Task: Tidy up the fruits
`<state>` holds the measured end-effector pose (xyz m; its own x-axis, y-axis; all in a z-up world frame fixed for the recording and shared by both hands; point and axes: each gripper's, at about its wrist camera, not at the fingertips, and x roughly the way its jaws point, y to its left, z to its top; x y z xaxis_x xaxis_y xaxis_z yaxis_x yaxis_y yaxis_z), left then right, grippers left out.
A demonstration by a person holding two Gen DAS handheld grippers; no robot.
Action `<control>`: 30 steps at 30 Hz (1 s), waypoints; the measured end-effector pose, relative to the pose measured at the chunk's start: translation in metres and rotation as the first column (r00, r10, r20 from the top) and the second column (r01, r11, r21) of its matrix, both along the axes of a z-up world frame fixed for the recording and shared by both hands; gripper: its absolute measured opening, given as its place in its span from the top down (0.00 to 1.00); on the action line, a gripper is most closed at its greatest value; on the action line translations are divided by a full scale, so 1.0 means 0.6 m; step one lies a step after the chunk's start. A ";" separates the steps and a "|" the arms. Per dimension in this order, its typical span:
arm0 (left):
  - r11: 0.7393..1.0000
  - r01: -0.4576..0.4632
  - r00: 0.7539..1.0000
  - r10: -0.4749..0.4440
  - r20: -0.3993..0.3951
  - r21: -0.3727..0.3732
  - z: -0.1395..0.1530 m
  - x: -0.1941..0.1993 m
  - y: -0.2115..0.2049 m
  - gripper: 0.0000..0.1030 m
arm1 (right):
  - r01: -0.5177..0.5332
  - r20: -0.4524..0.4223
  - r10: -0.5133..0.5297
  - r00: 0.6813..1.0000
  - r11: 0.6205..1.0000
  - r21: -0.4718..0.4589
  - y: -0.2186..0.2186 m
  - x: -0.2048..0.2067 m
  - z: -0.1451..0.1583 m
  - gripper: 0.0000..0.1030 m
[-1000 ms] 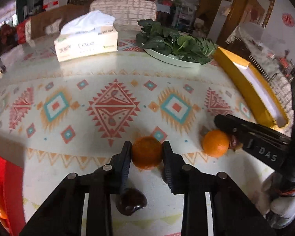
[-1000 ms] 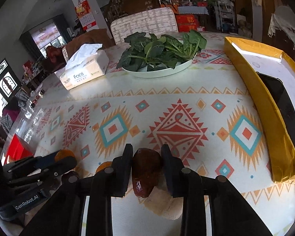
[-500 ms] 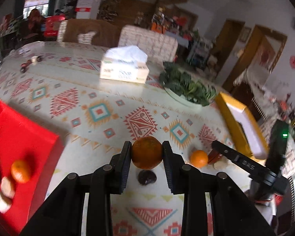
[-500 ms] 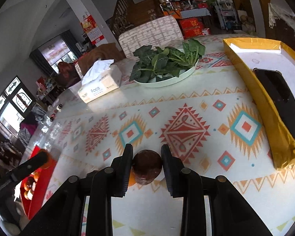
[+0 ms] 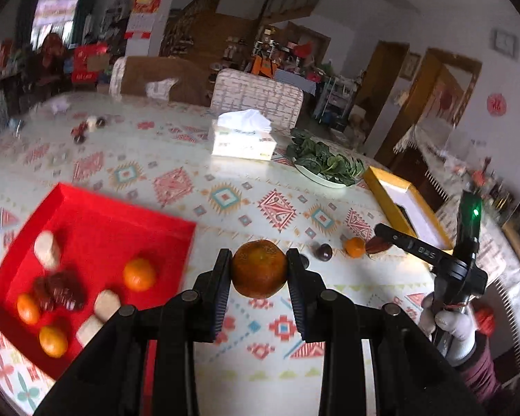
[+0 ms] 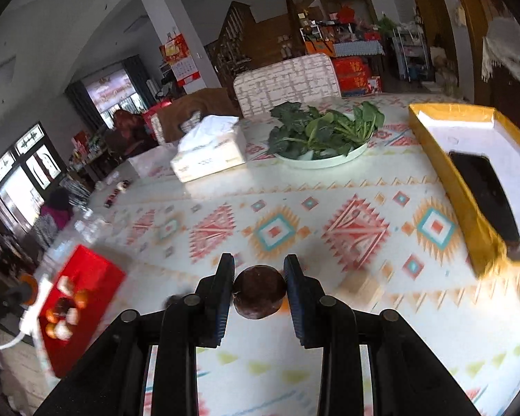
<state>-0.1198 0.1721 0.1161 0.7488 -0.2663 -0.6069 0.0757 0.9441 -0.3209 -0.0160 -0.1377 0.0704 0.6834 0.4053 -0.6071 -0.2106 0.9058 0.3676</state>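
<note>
Your left gripper [image 5: 259,273] had its fingers [image 5: 222,287] closed nearly to their narrowest on an orange [image 5: 259,272], pads pressing its two sides at the widest girth, held in the air at the centre of the left wrist frame. Your right gripper [image 6: 259,291] was likewise clamped on a dark brown round fruit [image 6: 259,291], gripped across its middle at the lower centre of the right wrist frame. I judge both fruits to be light and fairly firm, with skin that gives a little; the orange's rind looked dimpled enough to resist slipping, while the dark fruit's smoother skin seemed likelier to slide or bruise if squeezed harder. Taking each across its fattest part, as you had, looked the safest hold. Outward from the left fingers, the red tray [image 5: 97,208] lay at the lower left on the patterned desk [image 5: 225,173], already carrying several oranges, pale pieces and dark fruit. To the right, a small orange [image 5: 354,247] and a dark plum-like fruit [image 5: 324,251] sat loose on the desk, just beside each other, near your right gripper's tips.
</note>
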 end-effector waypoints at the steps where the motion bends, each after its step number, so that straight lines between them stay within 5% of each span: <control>1: 1.000 -0.020 1.000 0.020 0.008 -0.018 -0.005 -0.010 0.016 0.70 | -0.008 -0.002 0.008 1.000 1.000 0.020 0.005 -0.012 0.008 0.68; 8: 0.975 -0.188 0.982 0.190 0.003 -0.116 -0.049 -0.053 0.119 0.70 | -0.125 0.034 0.124 0.992 0.991 0.038 0.085 -0.053 0.069 0.69; 14: 0.951 -0.290 0.957 0.289 -0.030 -0.106 -0.071 -0.054 0.182 0.70 | -0.294 0.004 0.295 0.955 0.952 0.085 0.209 -0.045 0.075 0.68; 20: 0.938 -0.327 0.945 0.322 -0.056 -0.112 -0.095 -0.056 0.224 0.70 | -0.418 -0.028 0.420 0.907 0.906 0.063 0.337 -0.034 0.048 0.68; 25: 0.932 -0.345 0.938 0.338 -0.080 -0.106 -0.119 -0.049 0.244 0.70 | -0.478 -0.099 0.472 0.876 0.878 -0.036 0.363 -0.042 -0.001 0.65; 30: 0.926 -0.363 0.929 0.350 -0.120 -0.106 -0.142 -0.034 0.259 0.70 | -0.553 -0.177 0.541 0.822 0.833 -0.028 0.371 -0.072 -0.053 0.60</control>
